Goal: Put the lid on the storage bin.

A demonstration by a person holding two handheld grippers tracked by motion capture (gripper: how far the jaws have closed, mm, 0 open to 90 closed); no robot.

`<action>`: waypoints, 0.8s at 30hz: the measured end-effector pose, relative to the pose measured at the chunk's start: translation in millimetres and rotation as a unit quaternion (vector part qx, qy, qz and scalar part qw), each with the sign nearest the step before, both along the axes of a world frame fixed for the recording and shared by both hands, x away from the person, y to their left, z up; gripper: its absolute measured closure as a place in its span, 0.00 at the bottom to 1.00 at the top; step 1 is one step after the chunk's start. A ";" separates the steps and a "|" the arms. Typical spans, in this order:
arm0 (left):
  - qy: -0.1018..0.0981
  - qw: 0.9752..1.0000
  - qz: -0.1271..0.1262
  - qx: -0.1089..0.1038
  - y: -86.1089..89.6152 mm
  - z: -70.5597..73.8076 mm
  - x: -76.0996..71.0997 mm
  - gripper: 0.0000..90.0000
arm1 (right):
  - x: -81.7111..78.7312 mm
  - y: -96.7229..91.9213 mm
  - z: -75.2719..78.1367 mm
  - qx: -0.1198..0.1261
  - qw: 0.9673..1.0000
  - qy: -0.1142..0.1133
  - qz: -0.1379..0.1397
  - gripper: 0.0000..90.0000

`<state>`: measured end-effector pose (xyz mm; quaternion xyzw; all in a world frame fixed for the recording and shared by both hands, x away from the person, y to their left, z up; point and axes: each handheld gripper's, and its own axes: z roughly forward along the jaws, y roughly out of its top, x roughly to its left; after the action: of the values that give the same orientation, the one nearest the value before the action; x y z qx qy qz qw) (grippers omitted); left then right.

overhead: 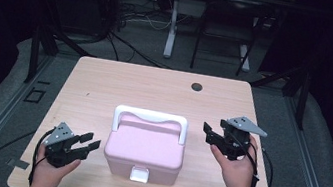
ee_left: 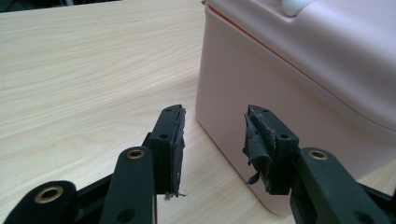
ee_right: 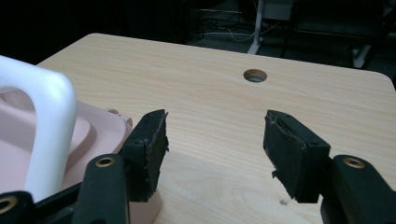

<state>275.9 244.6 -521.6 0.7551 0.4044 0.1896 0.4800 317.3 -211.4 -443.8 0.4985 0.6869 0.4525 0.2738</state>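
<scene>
A pink box (overhead: 144, 150) with a white handle (overhead: 151, 118) and a white front latch (overhead: 139, 174) stands on the wooden table (overhead: 105, 84), lid down. My left gripper (overhead: 90, 143) is open just left of the box; in the left gripper view the box's pink wall (ee_left: 299, 93) rises close behind the gripper (ee_left: 214, 140), whose jaws hold nothing. My right gripper (overhead: 208, 133) is open to the right of the handle. The right gripper view has the handle (ee_right: 44, 126) and the pink lid (ee_right: 93, 135) at left, beside the left jaw of the gripper (ee_right: 214, 144).
A round cable hole (overhead: 197, 86) (ee_right: 255, 75) sits near the table's far edge. Beyond the table are a white stand's legs (overhead: 172, 23), dark chair legs (overhead: 224, 37) and cables on the floor. Black frame posts (overhead: 35, 47) flank the table.
</scene>
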 end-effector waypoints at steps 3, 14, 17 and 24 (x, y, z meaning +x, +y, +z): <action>0.003 1.000 0.002 0.000 -0.3 -2.0 3.5 0.63 | 0.8 0.3 -1.3 -0.002 1.000 0.001 -0.002 0.44; 0.000 1.000 0.010 0.008 -2.8 -6.9 15.9 0.63 | 5.3 3.7 -14.8 -0.018 1.000 0.008 -0.007 0.46; -0.002 1.000 0.008 0.012 -6.3 -7.0 19.0 0.63 | 6.1 4.6 -17.7 -0.021 1.000 0.007 -0.007 0.46; -0.007 1.000 0.007 0.013 -12.3 -8.0 23.6 0.62 | 6.6 7.8 -25.6 -0.035 0.999 0.010 -0.010 0.46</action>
<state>299.5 232.3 -529.6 0.7570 0.4042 0.2033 0.4714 323.9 -203.5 -469.4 0.5001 0.7001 0.4200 0.2886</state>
